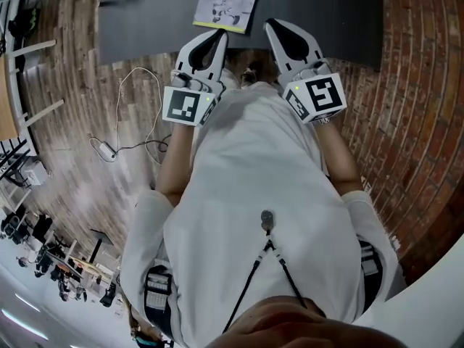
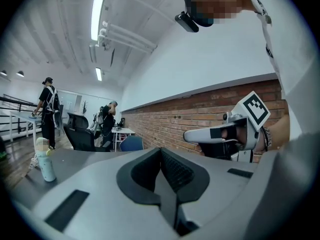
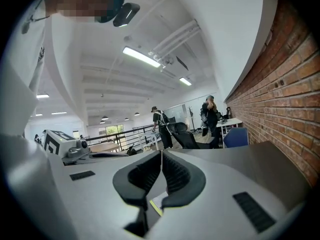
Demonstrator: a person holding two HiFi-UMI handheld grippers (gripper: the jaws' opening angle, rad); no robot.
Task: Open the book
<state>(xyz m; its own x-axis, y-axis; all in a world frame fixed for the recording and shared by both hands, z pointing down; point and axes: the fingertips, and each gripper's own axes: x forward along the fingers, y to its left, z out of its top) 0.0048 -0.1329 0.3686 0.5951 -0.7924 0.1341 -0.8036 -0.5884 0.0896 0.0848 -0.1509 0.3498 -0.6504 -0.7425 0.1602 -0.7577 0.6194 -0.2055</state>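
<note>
Running off the top edge, closed book point(image 1: 226, 2), print illegible

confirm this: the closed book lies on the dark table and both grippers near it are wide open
Wrong on the grippers: the left gripper and the right gripper are both shut, jaws together on nothing, as each gripper view shows. The closed book does lie on the dark table, near them.

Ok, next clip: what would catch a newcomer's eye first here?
The left gripper and right gripper, white with marker cubes, are held side by side with jaws shut at the near edge of a dark table. Right by their tips lies the closed book with its yellow-edged cover.
</note>
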